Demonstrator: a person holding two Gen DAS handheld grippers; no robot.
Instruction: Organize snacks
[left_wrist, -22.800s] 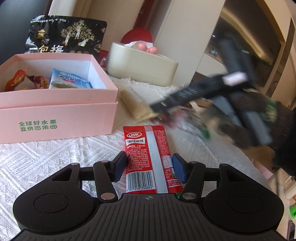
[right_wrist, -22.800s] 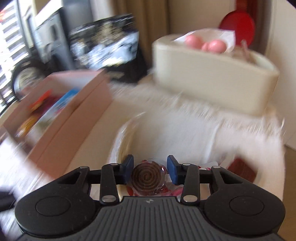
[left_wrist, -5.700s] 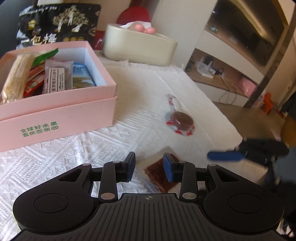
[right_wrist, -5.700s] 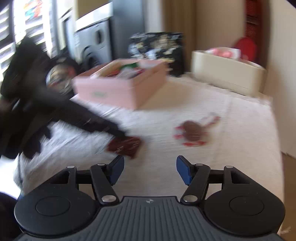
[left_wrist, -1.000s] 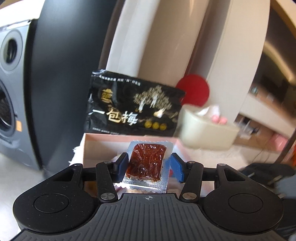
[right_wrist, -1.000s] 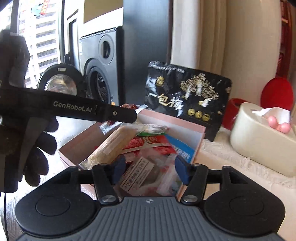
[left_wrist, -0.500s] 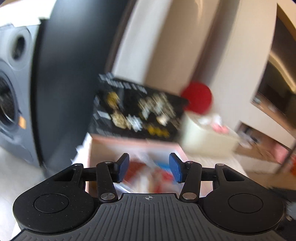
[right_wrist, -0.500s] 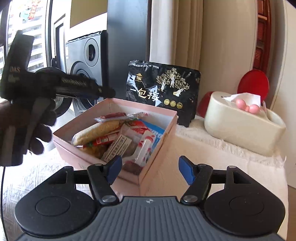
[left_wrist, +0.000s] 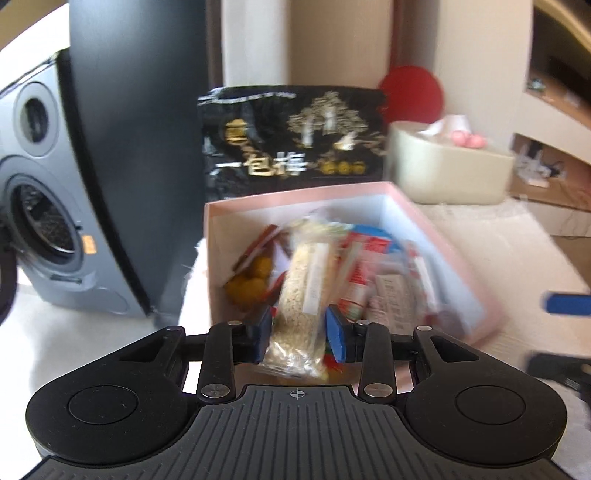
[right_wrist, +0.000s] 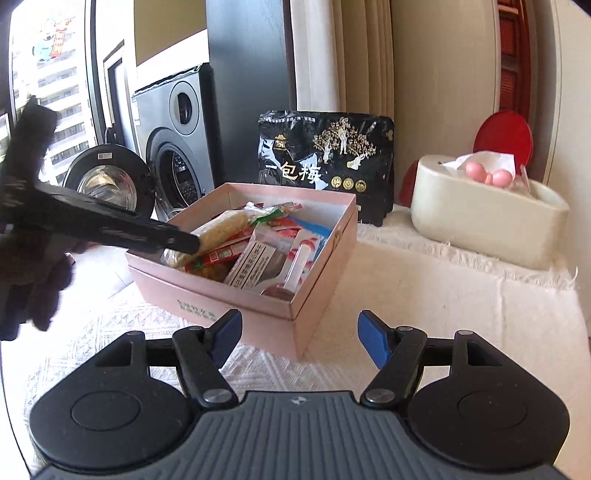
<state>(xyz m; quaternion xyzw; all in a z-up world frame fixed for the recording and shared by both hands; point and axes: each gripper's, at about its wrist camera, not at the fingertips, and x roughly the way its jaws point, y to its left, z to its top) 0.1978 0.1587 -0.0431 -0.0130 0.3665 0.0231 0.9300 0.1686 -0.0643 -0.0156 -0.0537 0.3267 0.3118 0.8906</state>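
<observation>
A pink box (right_wrist: 325, 295) on the white cloth holds several snack packets. My left gripper (left_wrist: 298, 334) is over the box's near left end, its jaws on either side of a long beige grain-bar packet (left_wrist: 306, 280) that lies in the box; the view is blurred. In the right wrist view the left gripper's fingers (right_wrist: 177, 242) reach in at that packet (right_wrist: 221, 229). My right gripper (right_wrist: 297, 338) is open and empty, held back in front of the box's near corner.
A black plum snack bag (right_wrist: 327, 158) stands behind the box. A cream tissue holder (right_wrist: 487, 218) sits at the right rear. A washing machine (right_wrist: 173, 140) stands left of the table. The cloth-covered table (right_wrist: 461, 314) extends to the right.
My left gripper let go of the dark red packet over the box, then dropped lower onto the grain-bar packet. My right gripper pulled back from the box.
</observation>
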